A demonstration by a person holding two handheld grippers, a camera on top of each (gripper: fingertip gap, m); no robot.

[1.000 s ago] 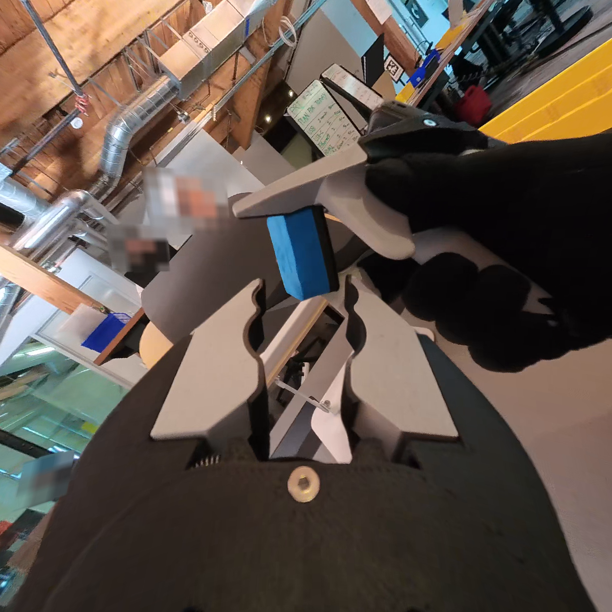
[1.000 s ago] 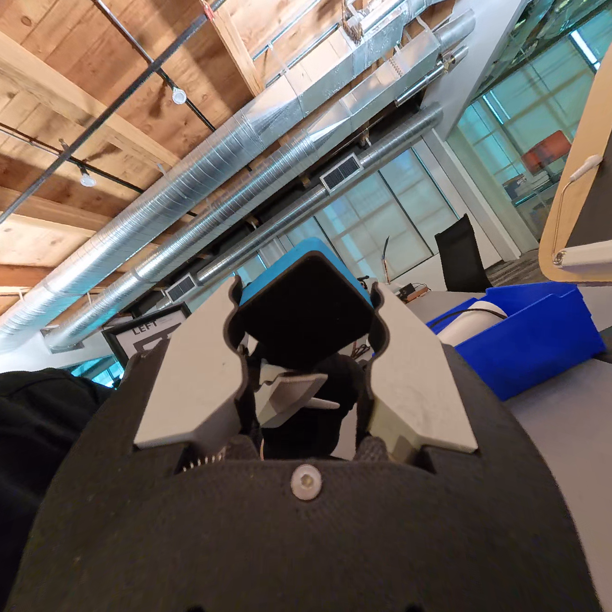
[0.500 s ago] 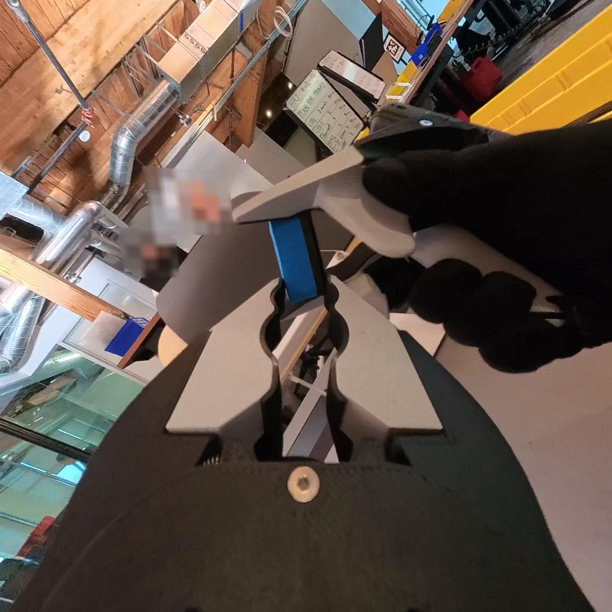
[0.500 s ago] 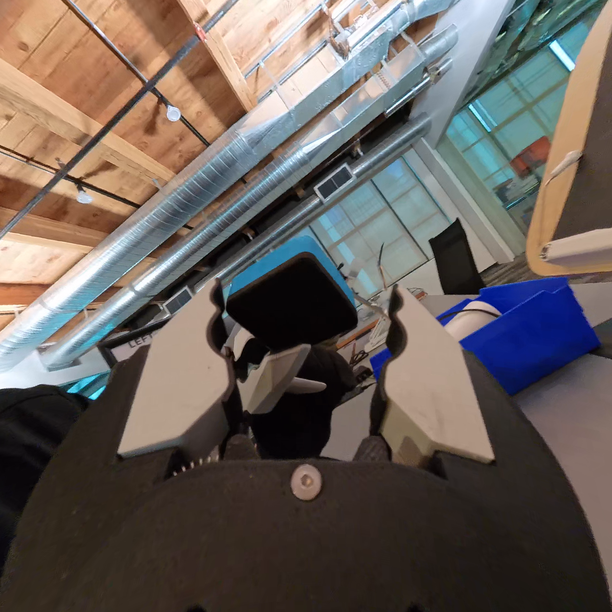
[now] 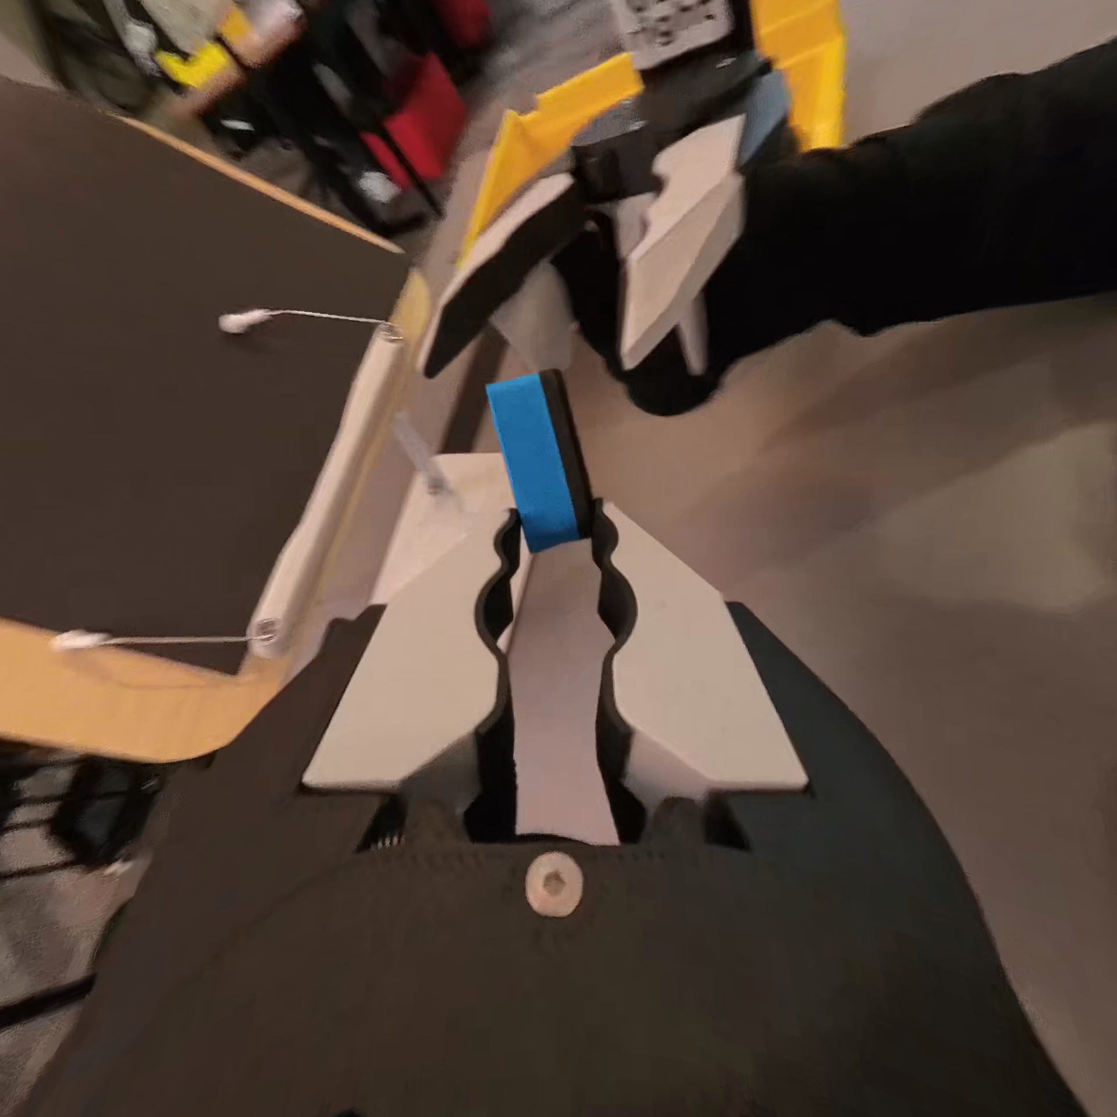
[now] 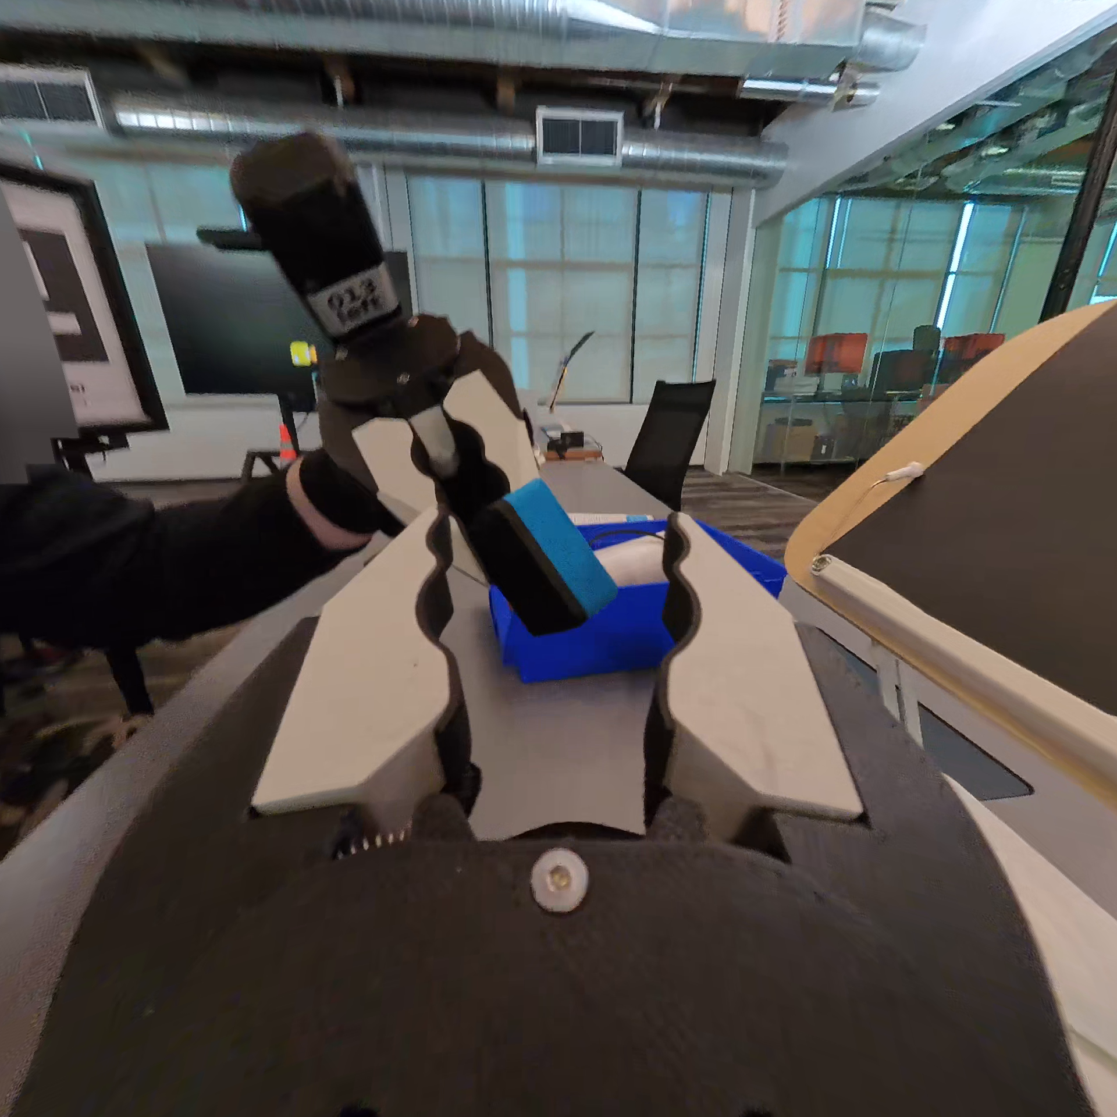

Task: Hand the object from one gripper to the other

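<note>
The object is a blue foam block with a black face. My left gripper is shut on its lower end and holds it upright in the air above the grey table. In the right wrist view the block sits tilted in the left gripper, just beyond my right gripper. The right gripper's jaws stand wide open and empty, apart from the block. The right gripper also shows in the left wrist view, open, just above the block, held by a black-gloved hand.
A blue bin with a white object stands on the grey table under the block. A black panel with a tan edge rises at the right. Yellow bins lie behind. The grippers are tip to tip, or close to it.
The left gripper has shut on the block. The right gripper has opened, let go and drawn back. Both views have swung down from the ceiling toward the table.
</note>
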